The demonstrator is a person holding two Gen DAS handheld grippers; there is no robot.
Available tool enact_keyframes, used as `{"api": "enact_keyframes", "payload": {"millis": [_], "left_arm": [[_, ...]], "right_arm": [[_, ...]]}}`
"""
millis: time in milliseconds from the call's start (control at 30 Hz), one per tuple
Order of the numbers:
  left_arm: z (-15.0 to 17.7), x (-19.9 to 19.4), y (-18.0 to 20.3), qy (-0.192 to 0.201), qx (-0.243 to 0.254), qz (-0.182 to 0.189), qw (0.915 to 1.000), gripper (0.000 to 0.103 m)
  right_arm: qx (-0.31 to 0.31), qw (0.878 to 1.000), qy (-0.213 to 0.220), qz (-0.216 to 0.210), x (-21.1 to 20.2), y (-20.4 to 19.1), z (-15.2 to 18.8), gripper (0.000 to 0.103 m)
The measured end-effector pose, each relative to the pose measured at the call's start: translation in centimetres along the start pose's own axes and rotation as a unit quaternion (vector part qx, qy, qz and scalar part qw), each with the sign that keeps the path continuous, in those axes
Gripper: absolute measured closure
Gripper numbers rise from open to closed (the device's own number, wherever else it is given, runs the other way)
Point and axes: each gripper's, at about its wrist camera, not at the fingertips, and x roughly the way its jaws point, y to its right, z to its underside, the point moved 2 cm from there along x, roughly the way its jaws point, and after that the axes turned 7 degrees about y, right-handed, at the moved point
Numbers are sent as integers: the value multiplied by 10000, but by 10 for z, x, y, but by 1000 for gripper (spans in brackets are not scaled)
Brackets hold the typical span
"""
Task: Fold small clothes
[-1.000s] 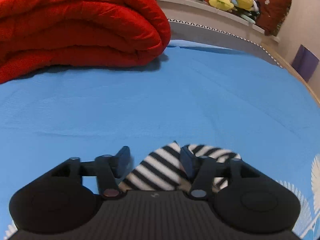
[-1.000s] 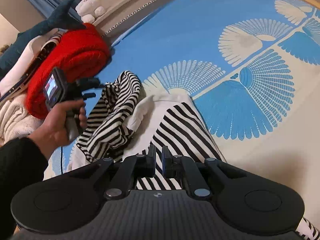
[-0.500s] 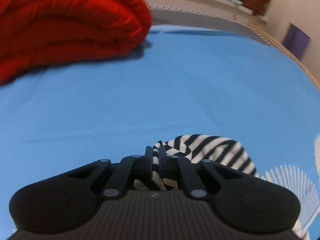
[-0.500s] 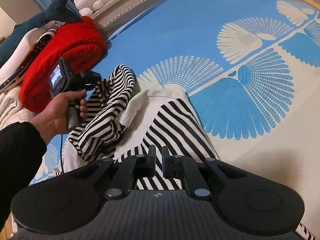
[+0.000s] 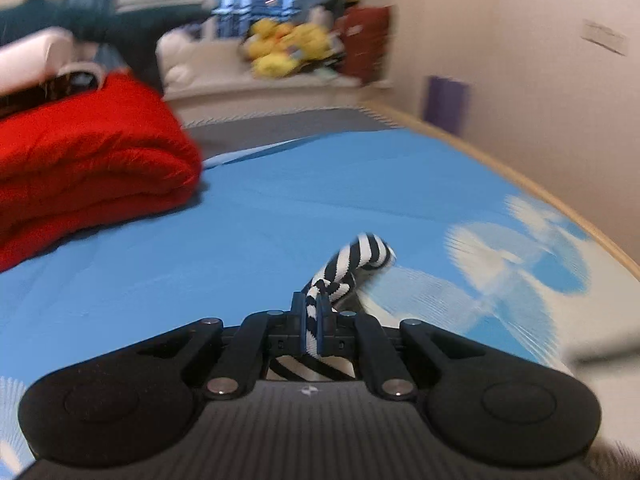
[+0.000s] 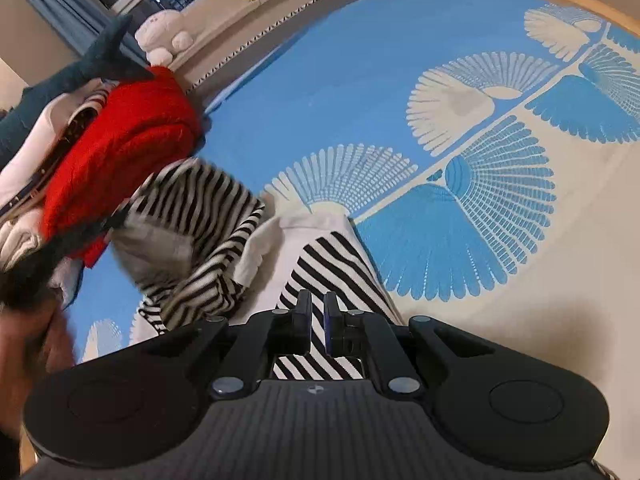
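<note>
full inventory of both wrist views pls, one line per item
striped garment: 1, black and white, on the bed, one part lifted
bedspread: 1, blue with cream fan pattern, under everything
red blanket: 1, red, folded, far left on the bed
yellow plush toys: several, yellow, window ledge
white plush: 1, white, ledge
shark plush: 1, dark teal, behind the blanket
purple item: 1, by the wall, blurred
left gripper: 1, black, shut on the striped fabric
right gripper: 1, black, fingers nearly together over the stripes
</note>
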Motion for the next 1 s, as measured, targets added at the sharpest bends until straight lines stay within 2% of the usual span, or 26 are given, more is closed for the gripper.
{"api": "enact_keyframes", "payload": {"millis": [100, 200, 233, 267, 300, 333, 367, 400, 433, 500, 533, 600, 667, 767, 800, 867, 933, 967, 1000], "left_arm": [[36, -81, 33, 132, 133, 288, 9994, 99], [79, -138, 53, -206, -167, 665, 9974, 96], [93, -150, 60, -422, -259, 787, 9957, 92], [107, -160, 64, -574, -287, 835, 9944, 83], [117, -170, 65, -563, -324, 776, 9949, 70], [126, -180, 60, -400, -471, 608, 9962, 64], [138, -188, 50, -214, -899, 429, 9948, 61], [148, -189, 38, -216, -1392, 337, 9895, 62], [158, -182, 24, -423, -2045, 71, 9779, 62], [170, -168, 6, -574, -2706, -493, 9597, 62], [177, -160, -2, -652, -2984, -664, 9499, 62], [193, -145, -15, -925, -3566, -728, 9268, 63], [205, -128, -23, -1246, -3936, -625, 9086, 63], [216, -105, -30, -1612, -4112, -587, 8952, 63], [220, -102, -42, -1707, -4105, -587, 8938, 62], [226, -88, -41, -1951, -3973, -816, 8930, 63], [232, -85, -39, -2009, -4021, -748, 8902, 63], [232, -80, -38, -2043, -4040, -683, 8890, 71], [229, -78, -37, -2030, -4019, -675, 8904, 93]], "right_arm": [[82, 9999, 55, -54, -8, 0, 1, 96], [161, 9997, 34, -197, -13, -2, 5, 96], [167, 9995, 8, -281, -14, -3, 8, 96], [149, 9993, -31, -347, -15, -5, 10, 96], [114, 9991, -67, -399, -16, -7, 12, 96], [86, 9990, -76, -433, -16, -9, 15, 96], [68, 9989, -88, -465, -17, -10, 17, 96], [70, 9986, -135, -502, -16, -11, 20, 93], [83, 9984, -194, -523, -14, -12, 23, 86], [-6, 9980, -349, -531, -7, -14, 31, 73], [-109, 9979, -413, -484, -3, -16, 36, 71], [-273, 9969, -619, -399, 8, -19, 48, 71], [-299, 9952, -875, -332, 22, -19, 61, 70], [-402, 9912, -1246, -180, 43, -20, 83, 69], [-501, 9893, -1365, -117, 50, -21, 91, 68], [-736, 9838, -1636, -20, 64, -23, 107, 66], [-913, 9781, -1867, 108, 73, -24, 123, 66], [-938, 9768, -1918, 158, 74, -26, 127, 66], [-960, 9770, -1896, 192, 73, -28, 129, 72]]}}
